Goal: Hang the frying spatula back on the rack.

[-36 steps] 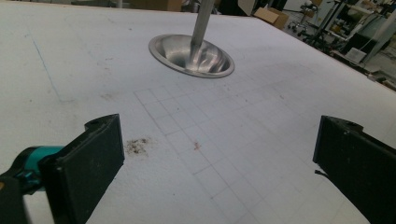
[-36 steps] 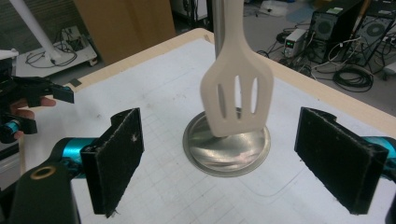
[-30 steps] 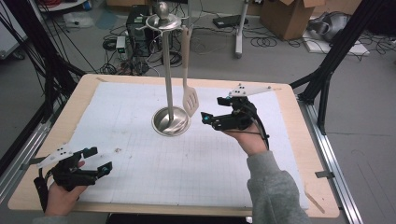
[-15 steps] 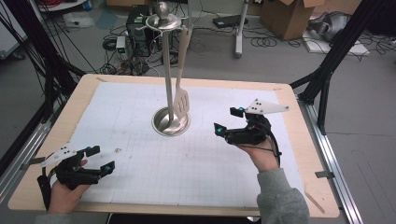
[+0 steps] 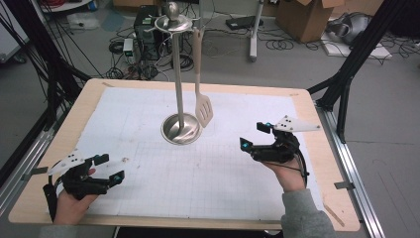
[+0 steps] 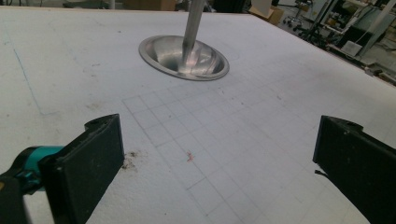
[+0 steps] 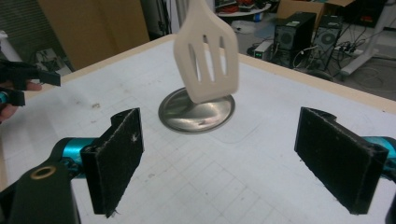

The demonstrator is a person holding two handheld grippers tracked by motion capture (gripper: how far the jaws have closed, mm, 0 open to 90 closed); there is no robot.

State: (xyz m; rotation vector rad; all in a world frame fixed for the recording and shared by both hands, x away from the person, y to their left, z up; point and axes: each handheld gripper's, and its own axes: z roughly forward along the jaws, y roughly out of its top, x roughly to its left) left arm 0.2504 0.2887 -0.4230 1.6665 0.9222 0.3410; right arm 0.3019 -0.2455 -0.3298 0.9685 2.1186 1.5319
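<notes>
A cream slotted spatula (image 5: 203, 110) hangs on a silver stand (image 5: 181, 130) above white gridded paper (image 5: 208, 168).

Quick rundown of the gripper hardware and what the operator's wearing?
Both the left gripper and right gripper are black, with teal accents by the flat, rectangular black pads. Each carries a grey three-cornered plate on top. A black cable trails from the right one. Grey sleeve on the right arm.

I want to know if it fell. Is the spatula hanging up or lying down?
Hanging: the beige slotted plastic spatula dangles upright from the tall silver metal stand, above the table.
</notes>
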